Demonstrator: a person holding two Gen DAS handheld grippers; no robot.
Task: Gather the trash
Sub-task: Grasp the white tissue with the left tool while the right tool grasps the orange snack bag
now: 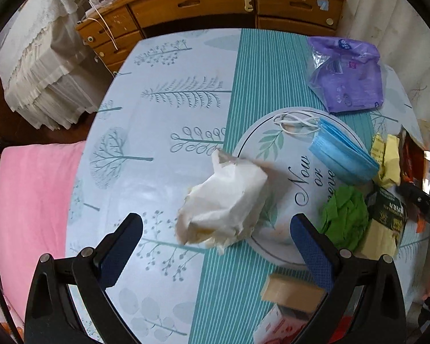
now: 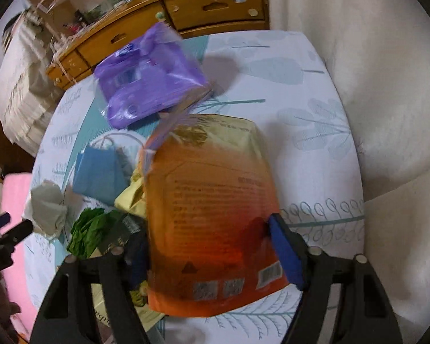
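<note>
1. The left gripper (image 1: 216,230) hovers low over the desk (image 1: 157,132), its fingers (image 1: 123,246) spread wide with nothing between them.
2. Just ahead of those fingers lies a crumpled white tissue (image 1: 226,206), resting on the patterned cloth at the edge of the round printed emblem.
3. The right gripper (image 2: 212,246) has its fingers (image 2: 286,252) pinching an orange snack bag (image 2: 212,200) by its lower sides; the bag stands up in front of the camera and its far end looks yellowish.
4. A blue face mask (image 1: 344,152) with white ear loops lies on the emblem, beyond the tissue.
5. A purple plastic packet (image 1: 347,74) sits at the far side of the desk, on the teal striped band.
6. Near the left gripper's right finger sits a crumpled green paper (image 1: 344,218); just beside it are a crumpled yellow paper (image 1: 387,160) and a dark-labelled yellow packet (image 1: 384,223).
7. A tan box (image 1: 292,289) lies at the near edge, partly behind the right finger.
8. A wooden dresser (image 1: 223,3) stands beyond the desk, and a pink blanket (image 1: 28,200) lies to the left.
</note>
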